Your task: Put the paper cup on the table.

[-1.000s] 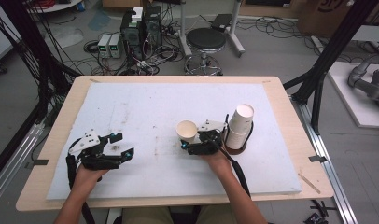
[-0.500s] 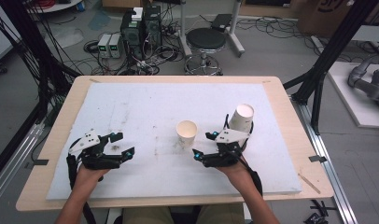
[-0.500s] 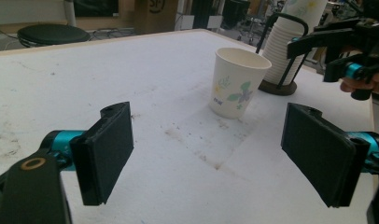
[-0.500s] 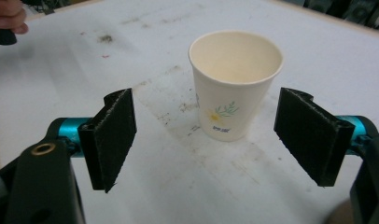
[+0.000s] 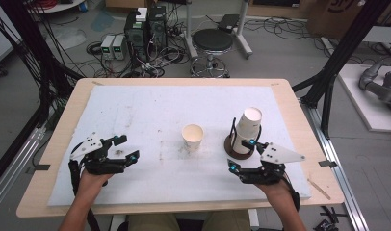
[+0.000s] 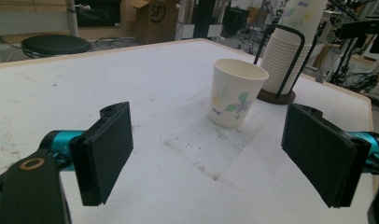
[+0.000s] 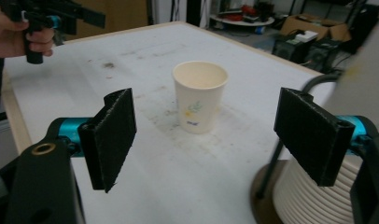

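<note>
- I have a single paper cup (image 5: 192,136) standing upright on the white mat (image 5: 136,115), mouth up, near the middle of the table.
- A stack of cups (image 5: 246,130) sits mouth down in a black wire holder (image 5: 232,144) to the cup's right, leaning a little, apart from the lone cup.
- My right gripper (image 5: 242,154) hovers at the near right, just in front of the holder's base. Jaws spread wide, nothing between the pads.
- My left gripper (image 5: 126,147) rests low at the near left, jaws likewise spread and empty.
- In the right gripper view the cup (image 7: 200,95) sits ahead, centred between the two pads but well beyond their tips; the stack (image 7: 313,196) crowds in at the right pad.
- In the left gripper view the cup (image 6: 236,91) lies ahead and right of centre, stack (image 6: 290,56) behind it.
- Key relation: the cup's long axis is vertical, and it lies ahead and to the left of the right gripper. By my reading the two grippers stand about equally far from it.
- Judgement: either pair of jaws looks wide enough to straddle the cup from the side; on the right, the holder is the thing I could clip.
</note>
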`<state>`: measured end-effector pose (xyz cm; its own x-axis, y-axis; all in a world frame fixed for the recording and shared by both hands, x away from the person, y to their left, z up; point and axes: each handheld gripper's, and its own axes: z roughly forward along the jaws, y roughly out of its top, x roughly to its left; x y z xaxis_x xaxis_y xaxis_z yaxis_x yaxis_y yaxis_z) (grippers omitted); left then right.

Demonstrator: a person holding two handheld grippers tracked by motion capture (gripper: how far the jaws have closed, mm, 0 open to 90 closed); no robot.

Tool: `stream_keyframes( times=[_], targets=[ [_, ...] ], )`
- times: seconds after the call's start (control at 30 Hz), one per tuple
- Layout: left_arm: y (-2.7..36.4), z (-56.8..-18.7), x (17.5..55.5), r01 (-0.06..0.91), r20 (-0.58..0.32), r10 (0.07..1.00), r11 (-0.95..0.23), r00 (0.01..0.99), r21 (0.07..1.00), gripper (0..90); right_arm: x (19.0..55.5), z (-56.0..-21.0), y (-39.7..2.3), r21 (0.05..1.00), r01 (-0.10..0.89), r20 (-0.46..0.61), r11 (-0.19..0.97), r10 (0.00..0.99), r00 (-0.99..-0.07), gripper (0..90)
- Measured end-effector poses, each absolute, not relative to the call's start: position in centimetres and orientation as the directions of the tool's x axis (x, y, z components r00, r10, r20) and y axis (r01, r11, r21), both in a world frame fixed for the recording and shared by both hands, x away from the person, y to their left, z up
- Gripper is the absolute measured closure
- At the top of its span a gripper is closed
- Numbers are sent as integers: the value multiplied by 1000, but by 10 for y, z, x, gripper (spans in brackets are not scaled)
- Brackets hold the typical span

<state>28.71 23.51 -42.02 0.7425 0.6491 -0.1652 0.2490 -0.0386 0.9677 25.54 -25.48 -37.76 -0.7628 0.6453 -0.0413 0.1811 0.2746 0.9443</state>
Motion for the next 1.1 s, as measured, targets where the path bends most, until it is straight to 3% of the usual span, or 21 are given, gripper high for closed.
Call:
stream_keyframes(
  times=[0.5, 1.1],
  targets=[
    [236, -416, 280, 220, -146, 650, -33, 746, 975, 166, 245, -378, -309, 947, 226, -35, 226, 776, -630, 206],
    [237, -417, 277, 227, -150, 647, -35, 747, 973, 167, 246, -381, -311, 947, 224, -45, 229, 788, -614, 205]
  ],
)
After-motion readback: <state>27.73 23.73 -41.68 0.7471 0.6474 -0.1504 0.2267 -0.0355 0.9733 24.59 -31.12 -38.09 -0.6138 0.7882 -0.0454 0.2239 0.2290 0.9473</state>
